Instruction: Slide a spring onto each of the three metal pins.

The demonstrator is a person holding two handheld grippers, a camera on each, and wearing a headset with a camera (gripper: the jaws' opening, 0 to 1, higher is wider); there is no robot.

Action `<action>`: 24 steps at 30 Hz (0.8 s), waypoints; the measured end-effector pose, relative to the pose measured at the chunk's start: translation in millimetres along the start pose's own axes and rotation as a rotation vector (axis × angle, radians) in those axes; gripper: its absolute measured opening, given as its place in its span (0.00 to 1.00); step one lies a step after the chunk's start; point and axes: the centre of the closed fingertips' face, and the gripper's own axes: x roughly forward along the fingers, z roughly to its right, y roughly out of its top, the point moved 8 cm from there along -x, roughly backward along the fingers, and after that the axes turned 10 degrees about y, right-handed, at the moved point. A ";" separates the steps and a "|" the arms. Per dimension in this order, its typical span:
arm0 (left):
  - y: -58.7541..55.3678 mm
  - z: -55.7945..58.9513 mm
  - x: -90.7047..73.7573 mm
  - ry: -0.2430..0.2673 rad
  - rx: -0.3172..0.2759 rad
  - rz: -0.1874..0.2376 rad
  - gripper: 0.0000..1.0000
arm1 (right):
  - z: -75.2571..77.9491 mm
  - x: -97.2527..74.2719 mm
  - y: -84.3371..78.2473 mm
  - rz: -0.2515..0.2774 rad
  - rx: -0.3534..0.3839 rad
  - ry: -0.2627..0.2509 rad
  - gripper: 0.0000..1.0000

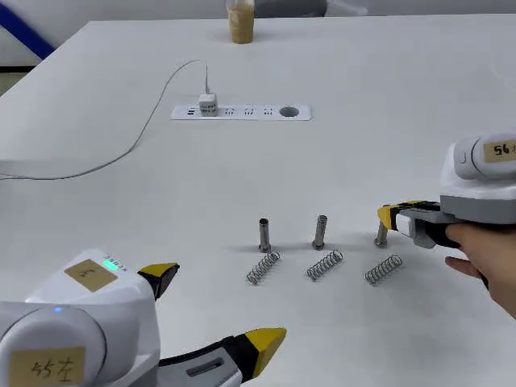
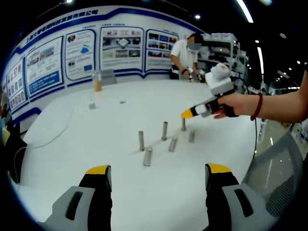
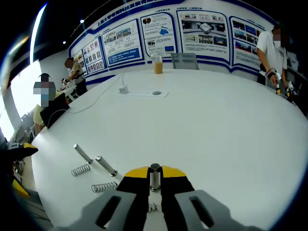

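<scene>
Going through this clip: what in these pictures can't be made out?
1. Right gripper view: the right gripper, shut on the rightmost pin, hides the pin's base. The nearest spring is mostly covered between the jaws.
2. Head view: the cup is cut off by the top edge, and the body of the left gripper by the bottom edge.
3. Left gripper view: the springs are too small and blurred to count their coils.
</scene>
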 end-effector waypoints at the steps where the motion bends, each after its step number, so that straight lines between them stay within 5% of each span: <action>1: 0.3 0.2 0.2 0.000 0.000 0.001 0.81 | -0.7 -1.0 -0.5 -0.002 -0.001 -0.001 0.09; 24: -0.7 -4.3 -4.7 0.026 -0.005 0.008 0.80 | -4.1 -7.3 -5.5 -0.034 0.024 -0.016 0.09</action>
